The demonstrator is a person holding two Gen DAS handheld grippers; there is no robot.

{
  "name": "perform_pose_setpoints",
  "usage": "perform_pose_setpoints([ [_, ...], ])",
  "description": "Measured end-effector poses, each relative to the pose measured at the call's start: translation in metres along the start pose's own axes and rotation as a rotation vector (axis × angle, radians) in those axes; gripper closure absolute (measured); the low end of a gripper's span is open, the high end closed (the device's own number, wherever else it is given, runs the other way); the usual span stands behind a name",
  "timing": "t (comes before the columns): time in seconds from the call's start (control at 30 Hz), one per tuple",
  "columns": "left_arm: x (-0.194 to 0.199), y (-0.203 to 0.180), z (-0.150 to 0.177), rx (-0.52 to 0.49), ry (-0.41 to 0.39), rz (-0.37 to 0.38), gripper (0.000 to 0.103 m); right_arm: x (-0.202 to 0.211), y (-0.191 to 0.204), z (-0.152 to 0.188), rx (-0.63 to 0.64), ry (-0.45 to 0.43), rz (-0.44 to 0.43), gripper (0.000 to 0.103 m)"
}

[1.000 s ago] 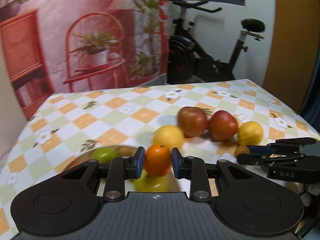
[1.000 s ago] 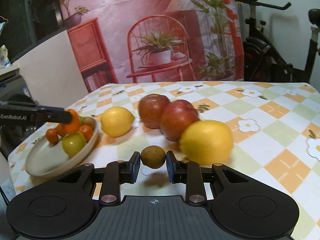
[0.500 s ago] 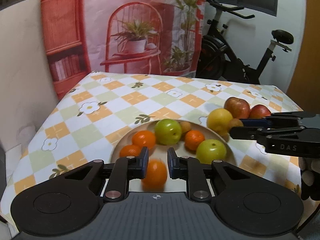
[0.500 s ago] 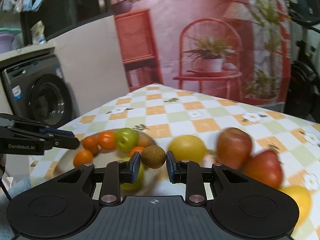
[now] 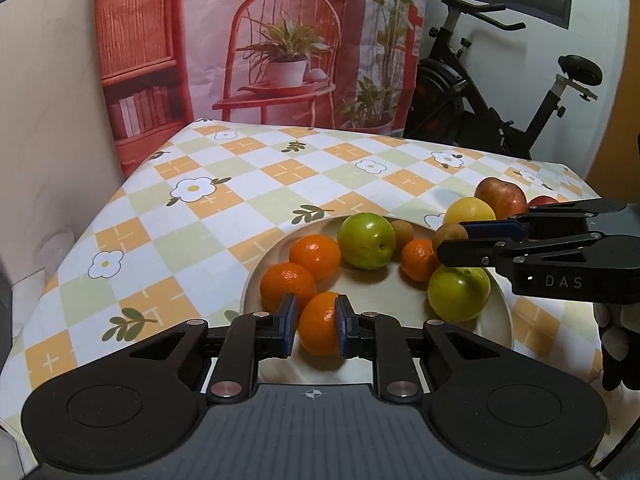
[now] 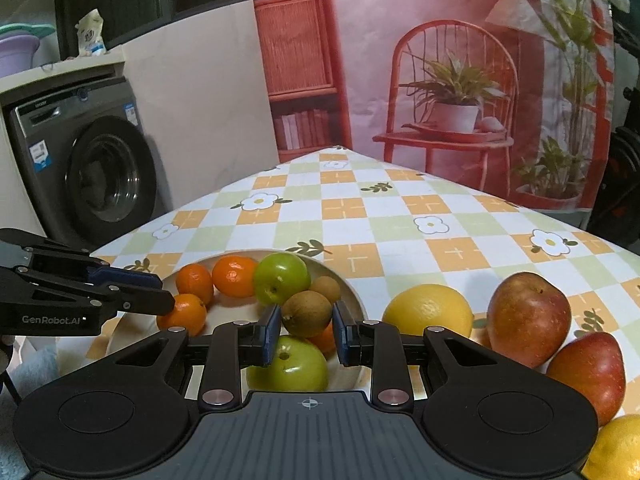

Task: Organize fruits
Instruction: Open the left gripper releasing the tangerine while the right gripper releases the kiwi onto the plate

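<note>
two claws over the fruit plate
on the checked table (image 5: 280, 168), the plate (image 5: 502, 320) holds mandarins and green apples; the left claw (image 5: 316, 322) grips a mandarin (image 5: 318, 326), the right claw (image 6: 306, 322) grips a kiwi (image 6: 306, 314), both above the plate.

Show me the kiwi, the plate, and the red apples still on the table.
kiwi (image 6: 307, 313), right wrist view, middle of its skin
plate (image 5: 505, 312), left wrist view, right rim
red apples (image 6: 529, 319), right wrist view, the farther apple's front
</note>
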State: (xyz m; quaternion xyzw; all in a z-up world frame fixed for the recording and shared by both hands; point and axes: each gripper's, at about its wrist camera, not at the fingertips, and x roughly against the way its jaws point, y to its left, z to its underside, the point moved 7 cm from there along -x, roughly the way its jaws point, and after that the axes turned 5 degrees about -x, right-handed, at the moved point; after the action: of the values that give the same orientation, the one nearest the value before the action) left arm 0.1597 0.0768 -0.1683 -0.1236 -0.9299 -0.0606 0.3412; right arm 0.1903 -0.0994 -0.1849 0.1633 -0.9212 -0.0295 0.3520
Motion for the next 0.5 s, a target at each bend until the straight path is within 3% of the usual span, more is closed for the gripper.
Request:
perform_pose_setpoints([
  [0.5, 0.001, 0.008, 0.0, 0.058, 0.003, -0.025, 0.081, -0.019, 0.012, -0.002, 0.021, 0.031, -0.021, 0.077],
])
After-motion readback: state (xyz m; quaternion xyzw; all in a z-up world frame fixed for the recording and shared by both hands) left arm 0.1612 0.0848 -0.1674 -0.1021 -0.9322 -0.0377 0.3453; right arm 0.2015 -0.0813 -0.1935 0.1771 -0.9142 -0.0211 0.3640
